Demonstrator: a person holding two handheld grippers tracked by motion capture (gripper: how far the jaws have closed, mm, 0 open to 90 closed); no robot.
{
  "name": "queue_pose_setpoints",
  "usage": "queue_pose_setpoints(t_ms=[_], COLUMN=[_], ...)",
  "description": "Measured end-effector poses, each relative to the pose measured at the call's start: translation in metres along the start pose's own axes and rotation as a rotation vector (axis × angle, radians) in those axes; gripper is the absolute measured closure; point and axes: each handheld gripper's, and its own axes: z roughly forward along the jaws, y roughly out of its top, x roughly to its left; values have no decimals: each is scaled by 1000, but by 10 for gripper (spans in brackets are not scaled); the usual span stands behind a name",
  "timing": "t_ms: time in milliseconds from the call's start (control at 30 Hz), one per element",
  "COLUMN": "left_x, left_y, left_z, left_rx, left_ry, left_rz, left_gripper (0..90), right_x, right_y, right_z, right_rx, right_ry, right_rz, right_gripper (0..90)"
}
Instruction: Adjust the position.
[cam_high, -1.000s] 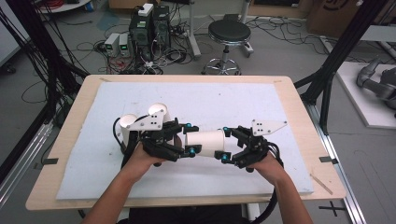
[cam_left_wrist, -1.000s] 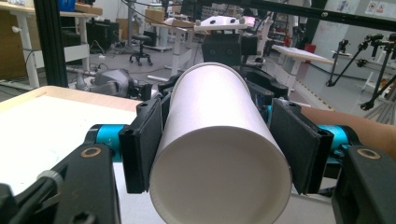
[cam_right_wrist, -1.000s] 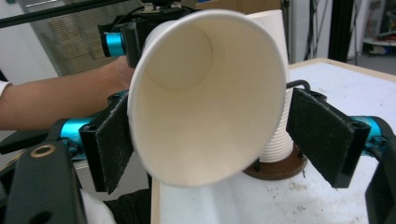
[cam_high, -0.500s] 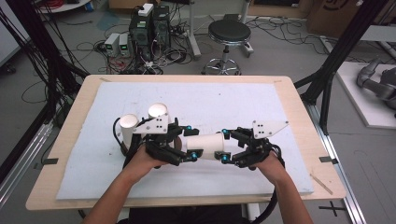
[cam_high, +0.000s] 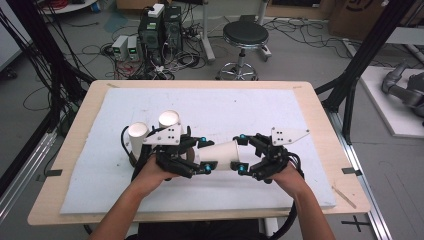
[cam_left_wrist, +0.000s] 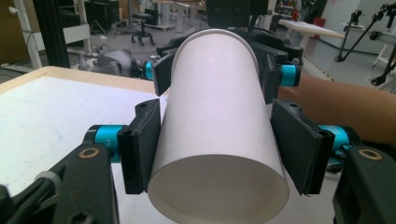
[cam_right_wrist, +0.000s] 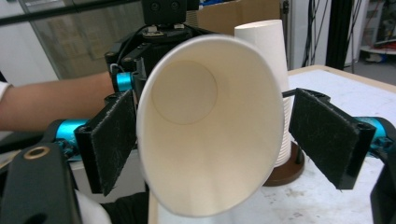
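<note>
At the far left of the high view we see two upside-down stacks of white paper cups, the nearer on a dark round base, standing on the white mat that covers the wooden table. Just right of them we hold the left gripper, its jaws closed on the narrow, closed end of a single white paper cup; in the left gripper view both pads press the cup's wall, and they have just closed in on it. The cup lies on its side, lifted off the mat, between our two hands near the table's front edge, mouth turned to the right. Further right, the right gripper brackets that mouth; its jaws have just been opening. In the right gripper view the left pad sits at the rim of the cup, while the right pad stands clear of it, so this gripper grasps nothing.
</note>
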Motion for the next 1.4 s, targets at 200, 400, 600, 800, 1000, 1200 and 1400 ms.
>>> queue_pose_setpoints(t_ms=[200, 400, 600, 800, 1000, 1200, 1400], left_x=[-1, -1, -1, -1, -4, -3, -4], left_y=[1, -1, -1, -2, -4, -2, -2], left_z=[0, 2, 5, 4, 8, 4, 4], left_rx=[-18, 3, 35, 62, 93, 40, 28], left_ry=[-7, -8, 25, 21, -12, 2, 2], left_rz=[2, -11, -25, -22, 30, 32, 28], left_gripper=[356, 360, 294, 242, 357, 358, 358], right_x=[0, 1, 1, 0, 0, 1, 2], right_y=[-1, 0, 2, 3, 4, 2, 1], right_z=[6, 4, 2, 1, 1, 1, 3], right_rx=[2, -13, 13, 38, 28, -48, -67], right_ry=[22, 34, 42, 53, 65, -11, 4], right_rz=[-5, -50, -60, -47, -38, 0, -5], right_gripper=[245, 320, 355, 361, 321, 152, 224])
